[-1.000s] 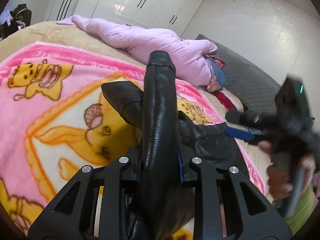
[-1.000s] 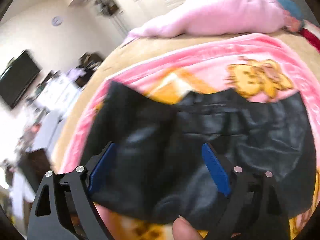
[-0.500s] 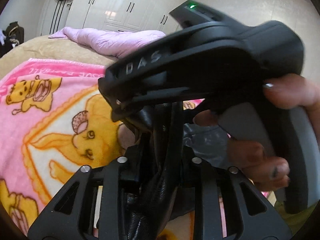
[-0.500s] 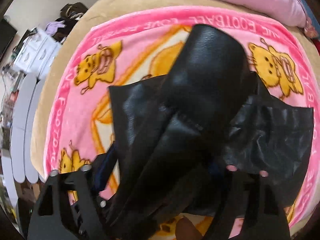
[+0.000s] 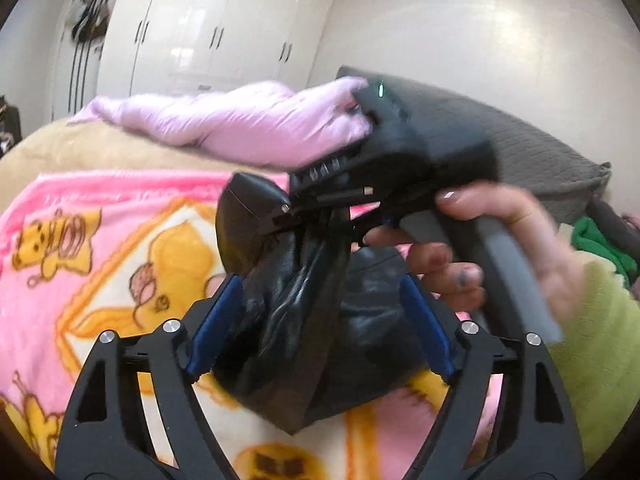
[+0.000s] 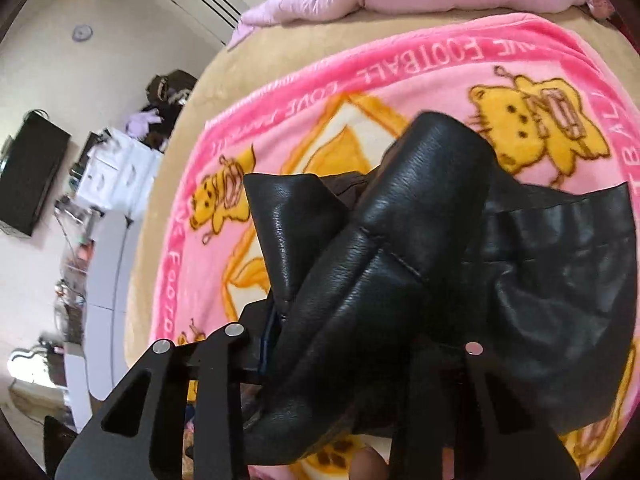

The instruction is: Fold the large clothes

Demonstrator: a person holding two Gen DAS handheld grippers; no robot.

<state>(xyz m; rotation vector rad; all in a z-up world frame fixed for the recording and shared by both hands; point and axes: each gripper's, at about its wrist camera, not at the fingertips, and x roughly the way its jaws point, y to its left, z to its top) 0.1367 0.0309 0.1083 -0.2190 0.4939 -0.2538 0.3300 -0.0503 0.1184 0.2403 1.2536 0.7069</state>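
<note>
A black leather garment (image 5: 296, 320) hangs bunched above the pink cartoon blanket (image 5: 100, 248). My left gripper (image 5: 320, 308) is open, its blue pads (image 5: 212, 320) apart on either side of the hanging leather. My right gripper (image 5: 316, 216), held by a hand, is shut on the garment's upper part just ahead of the left one. In the right wrist view the leather garment (image 6: 400, 260) fills the space between the right gripper's (image 6: 340, 360) fingers and drapes onto the blanket (image 6: 320, 92).
A pale pink duvet (image 5: 240, 124) lies along the far side of the bed. A grey quilted pillow (image 5: 540, 160) is at the right. White wardrobes (image 5: 208, 28) stand behind. A drawer unit (image 6: 112, 176) and a TV (image 6: 28, 180) stand beside the bed.
My left gripper has opened and let go of the leather. My right gripper came in from the right, closed on the garment and now holds it up.
</note>
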